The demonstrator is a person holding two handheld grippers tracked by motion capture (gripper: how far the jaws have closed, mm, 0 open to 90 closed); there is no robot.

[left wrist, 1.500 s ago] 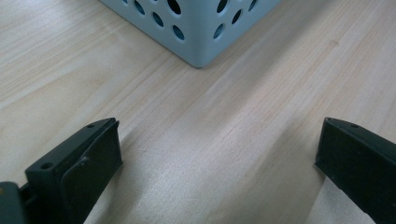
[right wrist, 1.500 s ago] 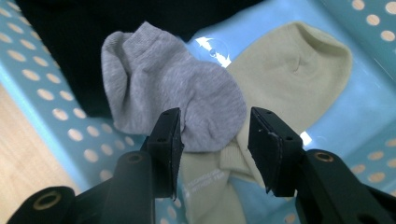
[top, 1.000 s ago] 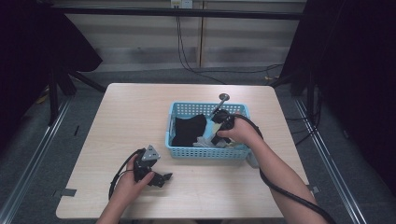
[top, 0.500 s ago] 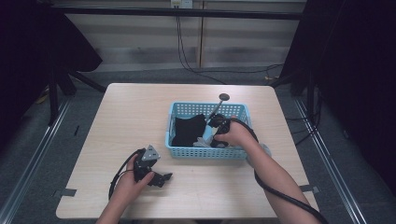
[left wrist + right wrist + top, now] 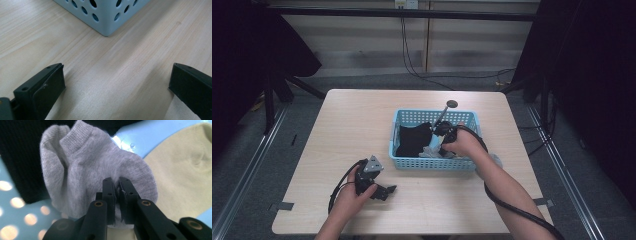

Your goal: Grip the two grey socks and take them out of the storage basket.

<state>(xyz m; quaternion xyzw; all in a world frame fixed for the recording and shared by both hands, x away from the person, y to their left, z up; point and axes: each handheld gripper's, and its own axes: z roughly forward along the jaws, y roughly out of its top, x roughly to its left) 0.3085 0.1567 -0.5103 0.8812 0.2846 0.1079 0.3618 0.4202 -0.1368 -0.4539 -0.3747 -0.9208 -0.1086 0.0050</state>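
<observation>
Nearest, at the bench's (image 5: 337, 125) seven o'clock, the left tongs (image 5: 116, 82) rest on bare wood with jaws spread wide, nothing between them. Beyond, toward three o'clock, the right tongs (image 5: 117, 187) have just been closing inside the blue basket (image 5: 434, 162) and now pinch a fold of the grey sock (image 5: 82, 175). A cream sock (image 5: 182, 175) lies beside it, apparently touching; black cloth (image 5: 22, 152) lies farther back.

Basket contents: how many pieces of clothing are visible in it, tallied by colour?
In the blue basket:
Grey sock, pinched by the right gripper: 1
Cream sock: 1
Black garment: 1
Total: 3 visible; anything underneath is hidden.
</observation>
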